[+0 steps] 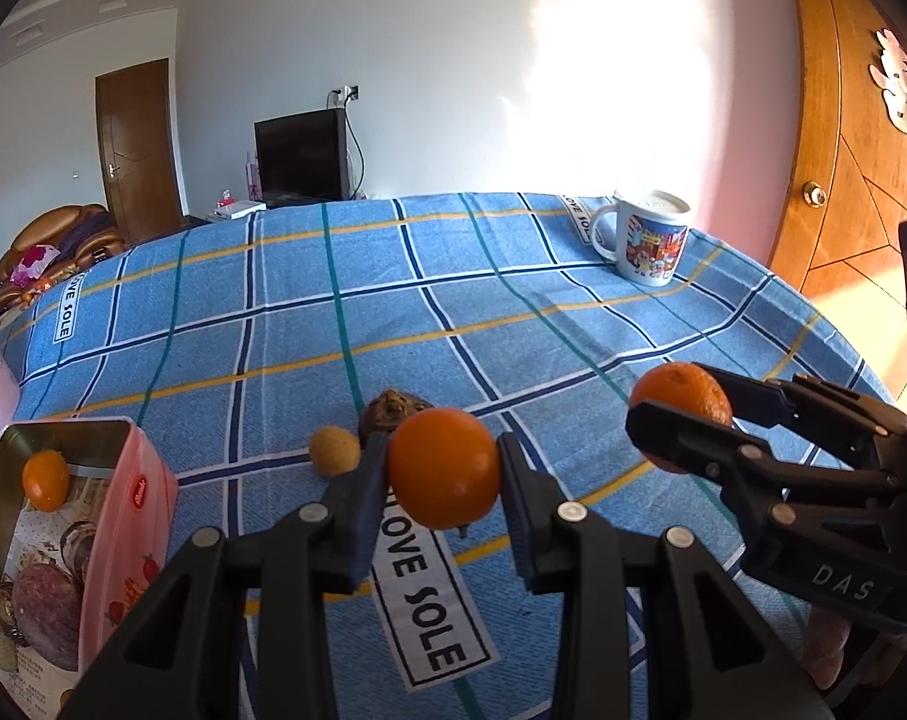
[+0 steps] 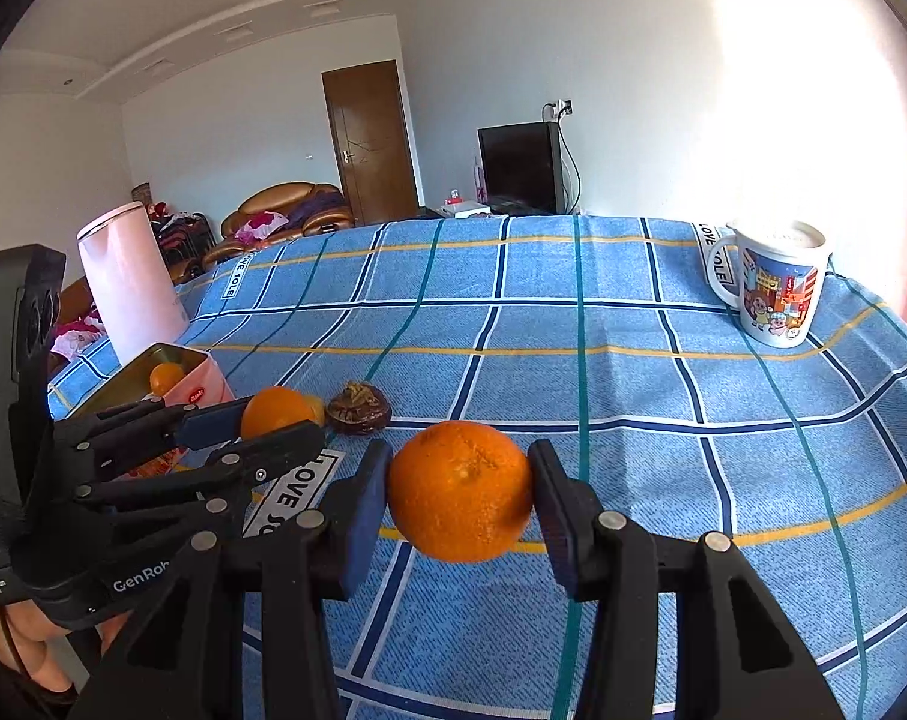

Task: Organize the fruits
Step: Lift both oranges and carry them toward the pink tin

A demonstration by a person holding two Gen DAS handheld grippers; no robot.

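My left gripper (image 1: 444, 474) is shut on a smooth orange (image 1: 444, 467), held above the blue checked cloth. To its right, my right gripper (image 1: 681, 420) is shut on a second, rougher orange (image 1: 684, 393). In the right wrist view that rougher orange (image 2: 460, 491) sits between the pads of my right gripper (image 2: 460, 495), and my left gripper (image 2: 273, 423) with its smooth orange (image 2: 276, 411) shows at the left. On the cloth lie a small tan fruit (image 1: 333, 450) and a dark brown fruit (image 1: 393, 411). A pink tin (image 1: 132, 516) at the left holds another orange (image 1: 46, 480).
A white picture mug (image 1: 645, 237) stands at the far right of the table. A pale pink cylinder (image 2: 130, 282) stands behind the tin at the table's left edge. The tablecloth (image 1: 393, 312) covers the whole top. A wooden door (image 1: 843, 150) is close on the right.
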